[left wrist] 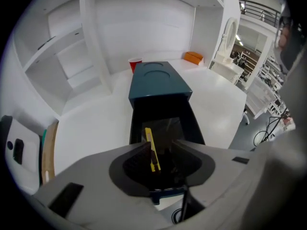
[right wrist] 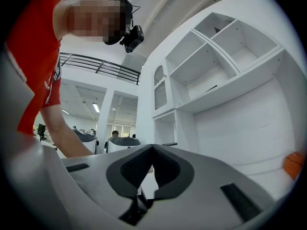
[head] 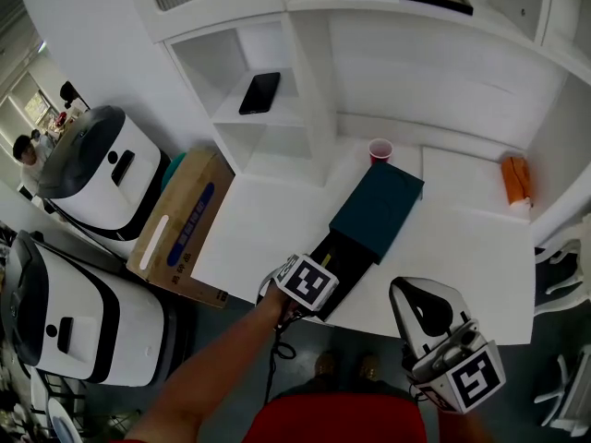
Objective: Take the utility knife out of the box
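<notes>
A teal box (head: 380, 201) lies on the white table (head: 462, 247), its black drawer (head: 343, 257) pulled out toward me. In the left gripper view the yellow utility knife (left wrist: 151, 148) lies in the drawer (left wrist: 162, 123), between the jaws and close to the left finger (left wrist: 142, 150). My left gripper (left wrist: 162, 143) points steeply down into the drawer's near end and stands open around the knife. In the head view its marker cube hides the knife and the left gripper (head: 307, 284) tips. My right gripper (head: 411, 293) hovers by the table's front edge, right of the drawer, with its jaws shut and nothing in them (right wrist: 152, 147).
A red cup (head: 379, 149) stands behind the box, and an orange object (head: 515, 179) lies at the far right. A black device (head: 259, 92) lies on a shelf. A cardboard box (head: 180, 224) and white machines (head: 102, 169) stand left of the table.
</notes>
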The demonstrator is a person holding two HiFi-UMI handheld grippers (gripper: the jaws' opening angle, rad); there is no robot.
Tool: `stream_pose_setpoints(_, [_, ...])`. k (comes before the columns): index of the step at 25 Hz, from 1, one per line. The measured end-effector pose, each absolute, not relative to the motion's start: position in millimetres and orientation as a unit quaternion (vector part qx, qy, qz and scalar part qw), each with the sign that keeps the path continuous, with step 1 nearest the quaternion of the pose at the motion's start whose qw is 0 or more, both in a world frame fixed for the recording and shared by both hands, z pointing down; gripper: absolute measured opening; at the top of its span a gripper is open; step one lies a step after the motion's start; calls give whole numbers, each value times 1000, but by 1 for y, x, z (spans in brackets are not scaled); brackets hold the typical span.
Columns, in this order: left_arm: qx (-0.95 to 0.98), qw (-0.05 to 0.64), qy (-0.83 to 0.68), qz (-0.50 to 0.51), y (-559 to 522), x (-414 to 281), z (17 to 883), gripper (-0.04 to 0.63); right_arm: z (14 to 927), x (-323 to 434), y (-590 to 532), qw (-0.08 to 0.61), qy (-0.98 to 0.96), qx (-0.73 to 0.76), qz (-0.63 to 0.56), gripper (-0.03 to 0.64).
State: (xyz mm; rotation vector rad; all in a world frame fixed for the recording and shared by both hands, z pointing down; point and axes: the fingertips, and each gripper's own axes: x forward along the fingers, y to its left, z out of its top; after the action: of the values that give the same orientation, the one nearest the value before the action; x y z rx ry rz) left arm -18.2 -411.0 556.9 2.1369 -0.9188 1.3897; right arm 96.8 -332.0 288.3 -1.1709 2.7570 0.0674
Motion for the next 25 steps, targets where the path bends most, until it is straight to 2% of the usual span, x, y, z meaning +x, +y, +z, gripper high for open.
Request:
stream_pose_setpoints(13, [713, 227, -308, 587, -412, -21, 600, 173, 290, 104, -343, 67, 931, -358, 33, -2])
stream_pose_setpoints(19, [716, 246, -290, 585, -409, -17, 601, 132, 287, 116, -353, 85, 920, -382, 19, -2])
stream_pose_setpoints(25, [726, 204, -254, 605, -405, -12, 600, 90, 291, 123, -358, 85, 919, -385, 14, -2])
